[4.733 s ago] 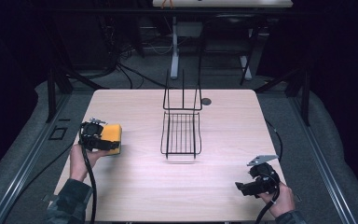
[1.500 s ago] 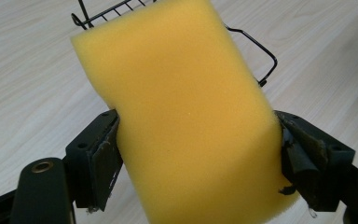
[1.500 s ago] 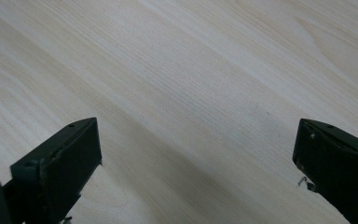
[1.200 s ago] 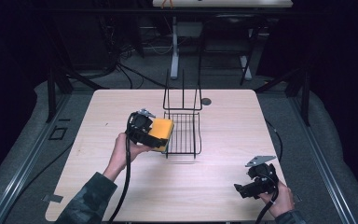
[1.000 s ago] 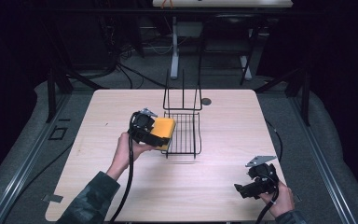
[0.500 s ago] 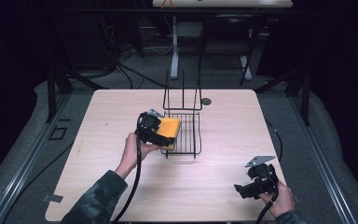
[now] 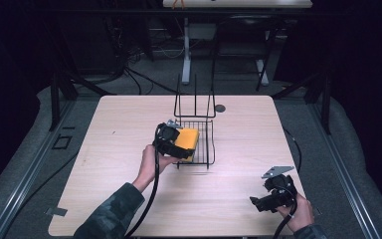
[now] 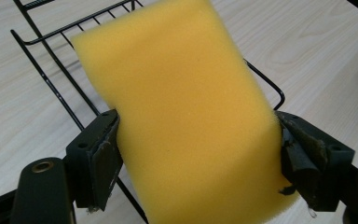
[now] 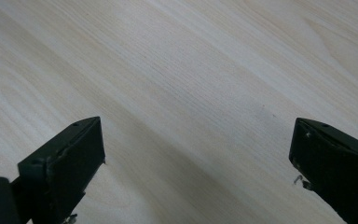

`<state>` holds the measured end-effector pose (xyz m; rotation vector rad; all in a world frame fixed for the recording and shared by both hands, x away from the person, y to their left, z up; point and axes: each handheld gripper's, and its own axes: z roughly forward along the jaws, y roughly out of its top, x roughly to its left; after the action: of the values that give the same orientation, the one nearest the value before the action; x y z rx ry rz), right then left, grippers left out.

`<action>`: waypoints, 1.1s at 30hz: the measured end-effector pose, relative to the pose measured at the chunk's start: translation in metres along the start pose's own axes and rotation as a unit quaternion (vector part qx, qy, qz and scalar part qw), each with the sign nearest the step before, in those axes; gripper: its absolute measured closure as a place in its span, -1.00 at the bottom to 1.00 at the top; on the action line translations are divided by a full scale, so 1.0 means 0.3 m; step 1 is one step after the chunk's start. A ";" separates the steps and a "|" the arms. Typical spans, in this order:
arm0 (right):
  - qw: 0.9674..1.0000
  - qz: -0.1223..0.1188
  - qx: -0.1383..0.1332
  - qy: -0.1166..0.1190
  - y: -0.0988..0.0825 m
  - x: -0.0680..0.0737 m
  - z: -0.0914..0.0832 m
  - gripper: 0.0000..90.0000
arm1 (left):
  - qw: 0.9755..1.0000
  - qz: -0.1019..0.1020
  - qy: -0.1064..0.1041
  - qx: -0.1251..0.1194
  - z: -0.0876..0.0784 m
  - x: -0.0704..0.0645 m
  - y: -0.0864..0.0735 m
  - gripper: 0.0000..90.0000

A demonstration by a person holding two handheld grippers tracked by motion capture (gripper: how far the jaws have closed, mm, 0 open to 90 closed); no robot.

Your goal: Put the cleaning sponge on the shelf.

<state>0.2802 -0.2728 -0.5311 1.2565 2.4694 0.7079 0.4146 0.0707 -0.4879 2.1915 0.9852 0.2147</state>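
Observation:
A yellow sponge (image 8: 186, 107) is squeezed between the two black jaws of my left gripper (image 8: 198, 154), which is shut on it. In the high view that gripper (image 7: 171, 144) holds the sponge (image 7: 187, 140) over the left half of a black wire basket (image 7: 206, 149) in the middle of the table. The basket's wires (image 8: 56, 88) run under and behind the sponge. My right gripper (image 7: 266, 201) rests low near the table's front right, open, with bare wood between its jaws (image 9: 198, 163).
The light wooden table (image 7: 119, 124) has a small dark round hole (image 7: 220, 108) behind the basket. The basket's tall wire back (image 7: 195, 102) stands upright at its far end. Cables trail from both grippers toward the front edge.
My left gripper has carried the sponge from the table's left side rightward, and in the last second moved it over the basket's left rim. The right gripper has stayed put.

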 end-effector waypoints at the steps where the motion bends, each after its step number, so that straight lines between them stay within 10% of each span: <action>1: 1.000 0.000 0.000 0.000 0.000 0.000 0.001 -0.94 | 1.000 -0.003 0.003 -0.007 0.010 -0.004 0.001 -0.54; 33: 1.000 -0.001 0.003 0.002 -0.001 0.001 0.002 -0.94 | 0.998 -0.027 0.061 0.001 0.172 -0.050 0.012 -0.54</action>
<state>0.2799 -0.2724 -0.5318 1.2571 2.4772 0.7042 0.4277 0.0303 -0.5213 2.1719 1.1111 0.3255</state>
